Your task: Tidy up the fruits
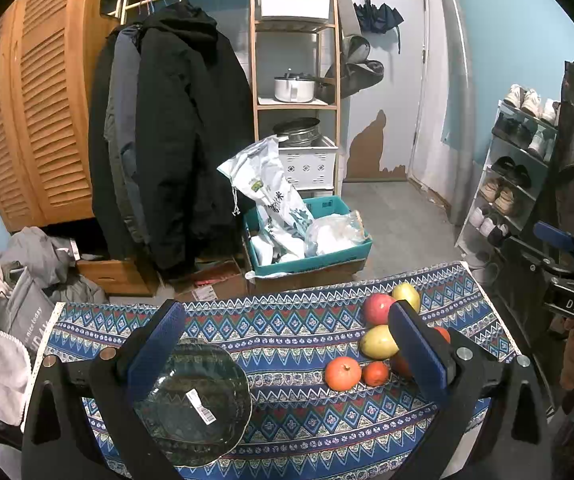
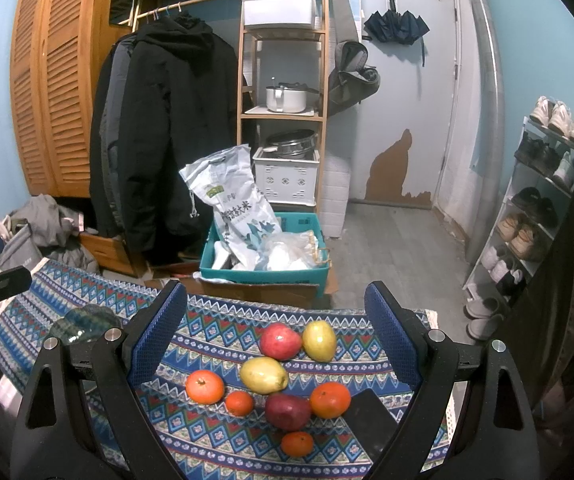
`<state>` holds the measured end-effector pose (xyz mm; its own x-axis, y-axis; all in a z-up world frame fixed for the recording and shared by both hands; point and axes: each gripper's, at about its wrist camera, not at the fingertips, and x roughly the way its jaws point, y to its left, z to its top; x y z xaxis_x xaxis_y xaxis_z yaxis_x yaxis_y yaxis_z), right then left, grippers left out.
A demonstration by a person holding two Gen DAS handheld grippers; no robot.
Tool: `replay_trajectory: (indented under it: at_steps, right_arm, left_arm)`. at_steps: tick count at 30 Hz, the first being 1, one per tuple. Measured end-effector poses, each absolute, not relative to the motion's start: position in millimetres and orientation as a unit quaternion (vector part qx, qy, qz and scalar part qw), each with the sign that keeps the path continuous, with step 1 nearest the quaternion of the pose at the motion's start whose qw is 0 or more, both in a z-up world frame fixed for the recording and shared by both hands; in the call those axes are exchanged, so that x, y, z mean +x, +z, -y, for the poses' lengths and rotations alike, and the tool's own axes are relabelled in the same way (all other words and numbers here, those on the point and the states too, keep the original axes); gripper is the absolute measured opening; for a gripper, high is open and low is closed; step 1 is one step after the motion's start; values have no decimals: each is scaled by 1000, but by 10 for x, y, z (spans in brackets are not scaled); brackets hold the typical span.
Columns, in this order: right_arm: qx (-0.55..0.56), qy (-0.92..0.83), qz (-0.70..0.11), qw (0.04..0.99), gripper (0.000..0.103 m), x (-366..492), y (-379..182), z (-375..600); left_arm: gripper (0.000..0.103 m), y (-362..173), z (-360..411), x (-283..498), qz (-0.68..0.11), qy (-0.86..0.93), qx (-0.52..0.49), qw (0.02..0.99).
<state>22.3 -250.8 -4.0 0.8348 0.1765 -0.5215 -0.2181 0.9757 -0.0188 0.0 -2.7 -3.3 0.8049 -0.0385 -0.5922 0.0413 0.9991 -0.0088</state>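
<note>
Fruit sits loose on the patterned tablecloth [image 2: 215,320], right under your right gripper [image 2: 275,332]: two yellow pears [image 2: 264,375], two red apples [image 2: 280,341] and four oranges [image 2: 204,387], all bunched close, some touching. Both grippers hang wide apart with nothing between the pads, so nothing has been lifted yet. Over on the left, the dark glass bowl [image 1: 195,400] lies empty beneath your left gripper [image 1: 287,328], well clear of the pile; that looks like where the fruit belongs.

Start at the edge of the cluster, I'd say. The big orange [image 2: 204,387] on the left side stands a little apart from its neighbours, so your fingers can straddle it without nudging the others. Come straight down, centre it between the pads, and close gently; round fruit will likely roll or squirt out if you pinch off-centre. Watch the dark flat object [image 2: 371,420] near your right finger, and keep your left gripper ready to steady the bowl.
</note>
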Motion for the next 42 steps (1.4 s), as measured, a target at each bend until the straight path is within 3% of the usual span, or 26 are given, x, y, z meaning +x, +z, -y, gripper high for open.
replay_trajectory:
  at_steps: [42]
  right_arm:
    - [-37, 89, -275, 956, 89, 235, -12, 2556]
  left_arm:
    - [102, -88, 145, 43, -319, -28, 8, 947]
